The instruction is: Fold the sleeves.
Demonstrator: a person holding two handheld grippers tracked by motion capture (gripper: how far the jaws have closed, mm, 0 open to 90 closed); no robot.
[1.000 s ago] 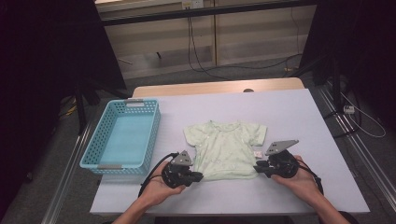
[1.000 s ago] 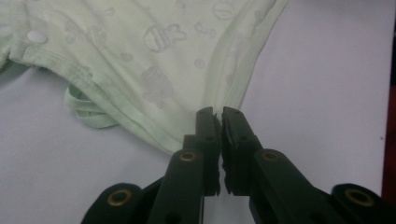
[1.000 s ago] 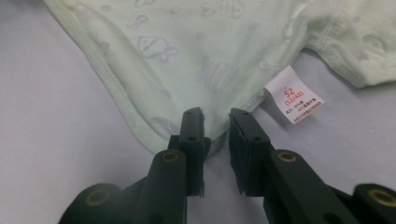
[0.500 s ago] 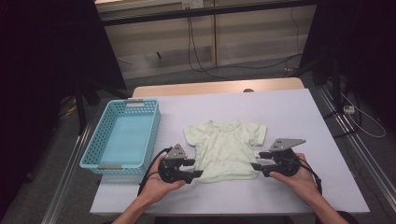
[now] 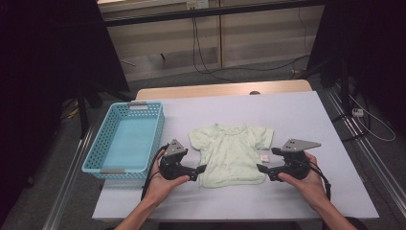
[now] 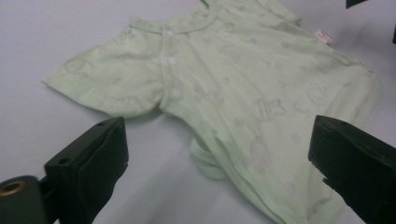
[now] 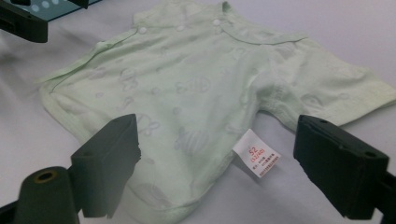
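Jaws of both the left gripper (image 5: pixel 200 168) and right gripper (image 5: pixel 262 168) have just been opening and stand wide, empty; re-grip the shirt (image 5: pixel 231 153) at its near hem corners evenly.

Soft matt cloth shirt (image 5: pixel 232 153)

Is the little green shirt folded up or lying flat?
Lying flat: the green shirt is spread on the table, both short sleeves out to the sides.
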